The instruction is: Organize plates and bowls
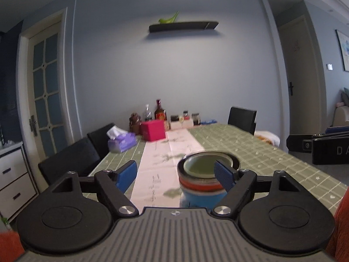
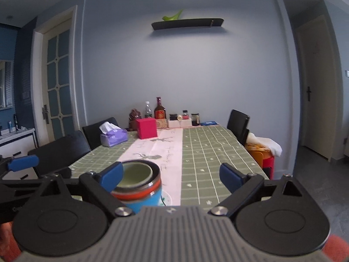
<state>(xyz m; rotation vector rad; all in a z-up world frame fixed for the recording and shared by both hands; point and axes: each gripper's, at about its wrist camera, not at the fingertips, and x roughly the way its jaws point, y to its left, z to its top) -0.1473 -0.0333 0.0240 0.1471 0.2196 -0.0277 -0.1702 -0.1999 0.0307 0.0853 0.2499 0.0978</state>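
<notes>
A stack of nested bowls [image 1: 200,187], blue at the bottom, then orange-red, with a dark rim and a pale green inside, stands at the near end of the green checked table [image 1: 250,152]. My left gripper [image 1: 175,170] is open. Its right finger [image 1: 223,173] overlaps the stack's rim and its left finger is off to the side over the pink runner. In the right wrist view the same stack [image 2: 139,187] is partly behind the left finger [image 2: 112,173] of my open right gripper [image 2: 171,174]. A pale plate edge [image 2: 167,198] shows under the stack. Neither gripper holds anything.
At the far end stand a purple tissue box [image 2: 113,137], a red box [image 2: 146,128], and bottles and jars [image 2: 160,111]. Black chairs [image 2: 59,152] line the left side, another [image 2: 238,123] the right. A red stool with cloth [image 2: 265,152] and a white cabinet [image 1: 13,179] flank the table.
</notes>
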